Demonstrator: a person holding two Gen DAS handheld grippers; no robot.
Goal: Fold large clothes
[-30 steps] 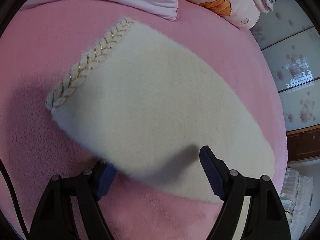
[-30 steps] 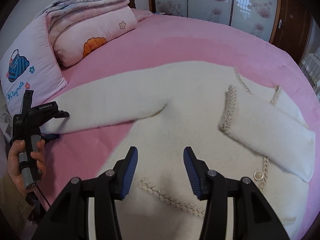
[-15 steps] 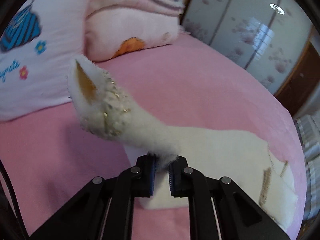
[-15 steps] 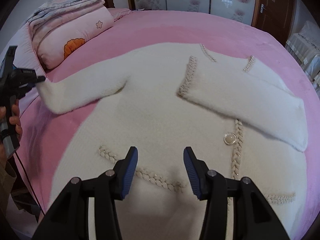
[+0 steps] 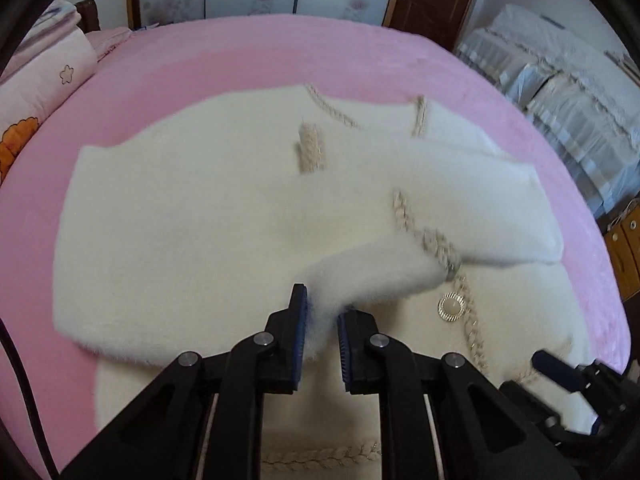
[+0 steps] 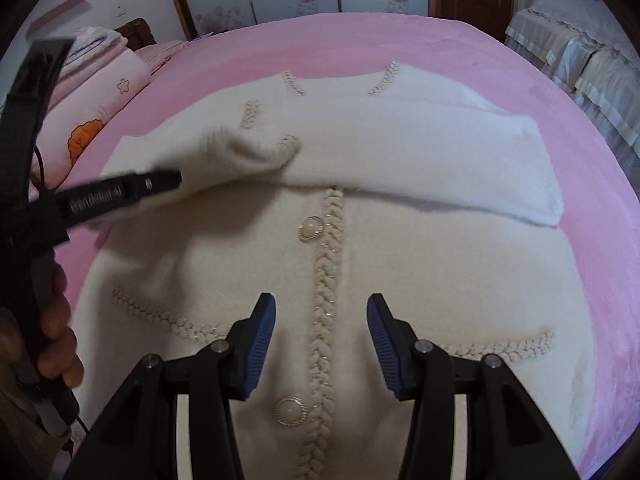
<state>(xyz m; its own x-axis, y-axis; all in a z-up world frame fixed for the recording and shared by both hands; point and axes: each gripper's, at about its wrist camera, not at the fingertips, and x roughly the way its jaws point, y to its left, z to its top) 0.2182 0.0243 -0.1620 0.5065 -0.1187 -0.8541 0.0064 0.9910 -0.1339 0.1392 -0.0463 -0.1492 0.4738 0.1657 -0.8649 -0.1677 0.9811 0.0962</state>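
- Cream fleece cardigan [image 6: 400, 264] lies spread front-up on the pink bed [image 6: 400, 44], its braided placket [image 6: 326, 320] running from near to far between two pearl buttons.
- Left tongs [image 5: 322, 312] stand nearly closed, pinching the fluffy sleeve [image 5: 372, 272] a little behind its braided cuff [image 5: 440, 252]; the jaws have just been easing apart a touch, yet fleece fills the narrow gap between the blue pads.
- That sleeve is carried across the chest, its cuff hanging close by the upper button [image 5: 452, 307].
- From the right wrist view the left tongs come in from the left, held by a hand [image 6: 56, 336] (only the fingers show).
- Right tongs [image 6: 322, 336] stand about half open over the lower placket, nothing between the pads.
- Right-hand sleeve [image 6: 460, 160] already lies folded across the chest.
- Pillows [image 6: 108, 96] sit at the far left of the bed.
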